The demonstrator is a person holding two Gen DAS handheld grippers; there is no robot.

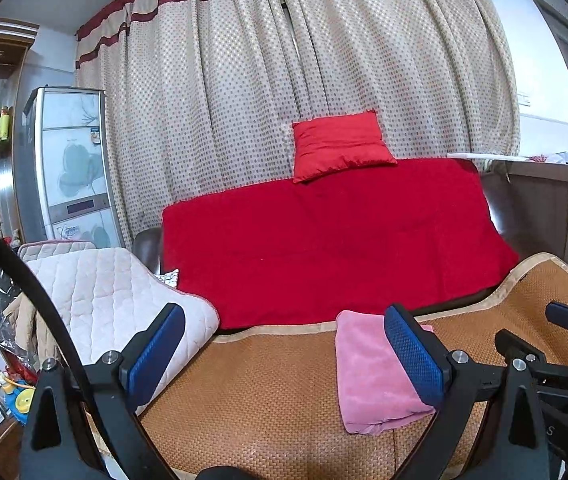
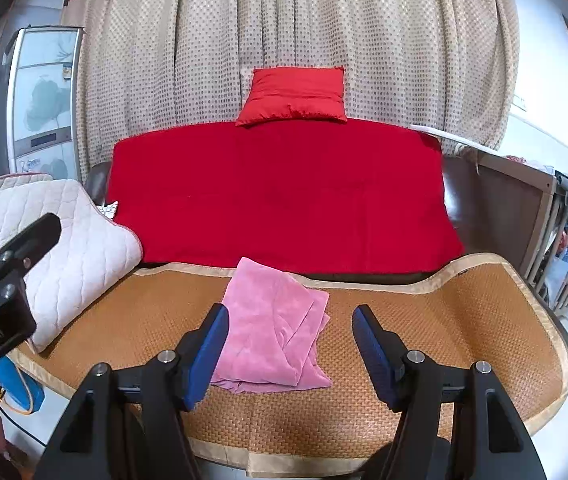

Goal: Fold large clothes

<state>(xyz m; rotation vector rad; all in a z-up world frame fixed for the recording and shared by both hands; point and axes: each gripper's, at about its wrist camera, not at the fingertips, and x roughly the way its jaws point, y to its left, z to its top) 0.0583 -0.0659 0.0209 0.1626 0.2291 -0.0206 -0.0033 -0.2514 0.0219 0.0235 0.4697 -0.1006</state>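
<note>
A pink garment (image 2: 274, 332) lies folded into a narrow rectangle on the woven brown mat (image 2: 463, 320). In the left wrist view the pink garment (image 1: 371, 376) sits just right of centre, partly behind one blue finger pad (image 1: 415, 356). My left gripper (image 1: 284, 348) hangs above the mat, open, with nothing between its fingers. My right gripper (image 2: 289, 344) is held above the near end of the garment, open and clear of the cloth. The right gripper also shows at the right edge of the left wrist view (image 1: 563, 328).
A sofa back under a red blanket (image 2: 280, 192) rises behind the mat, with a red cushion (image 2: 295, 96) on top. A quilted white pad (image 2: 68, 248) covers the left armrest. A dotted curtain (image 2: 284, 32), a cabinet (image 1: 72, 160) and a wooden crib (image 2: 543, 216) stand around.
</note>
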